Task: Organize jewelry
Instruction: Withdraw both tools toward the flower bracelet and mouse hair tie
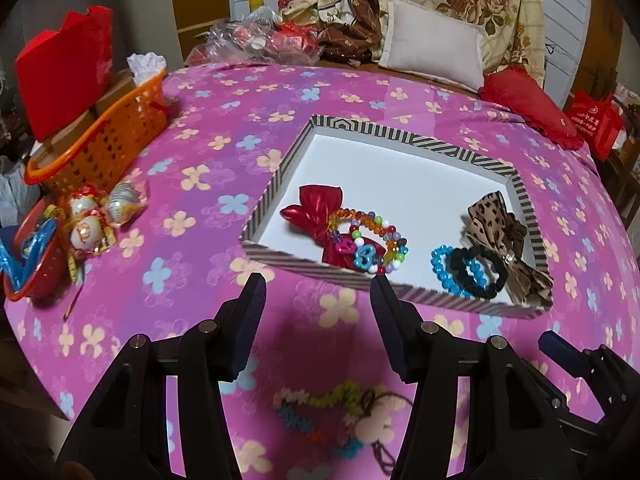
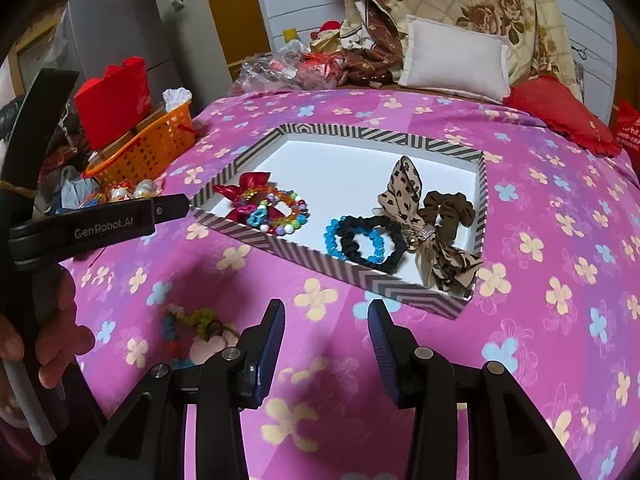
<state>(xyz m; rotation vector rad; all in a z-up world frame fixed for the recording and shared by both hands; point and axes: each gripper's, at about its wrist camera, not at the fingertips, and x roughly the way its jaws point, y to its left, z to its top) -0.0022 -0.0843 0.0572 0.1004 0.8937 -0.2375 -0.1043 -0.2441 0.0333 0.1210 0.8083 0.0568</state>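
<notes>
Off to my left an orange basket (image 1: 116, 136) with a red box (image 1: 64, 64) crowds the edge of the pink flowered bedspread (image 1: 208, 148), and a white pillow (image 2: 456, 60) sits at the back, well apart from the striped tray (image 2: 304, 258). The tray holds a beaded bracelet (image 1: 370, 242) on a red bow (image 1: 316, 208), plus a blue bead ring (image 2: 354, 240), black scrunchie (image 2: 384, 242) and leopard bow (image 2: 416, 200). Both my left gripper (image 1: 318, 300) and right gripper (image 2: 326, 330) hang with jaws apart, gripping nothing, a blurred multicoloured beaded piece (image 1: 320, 412) lying on the spread just under my left one, outside the tray.
</notes>
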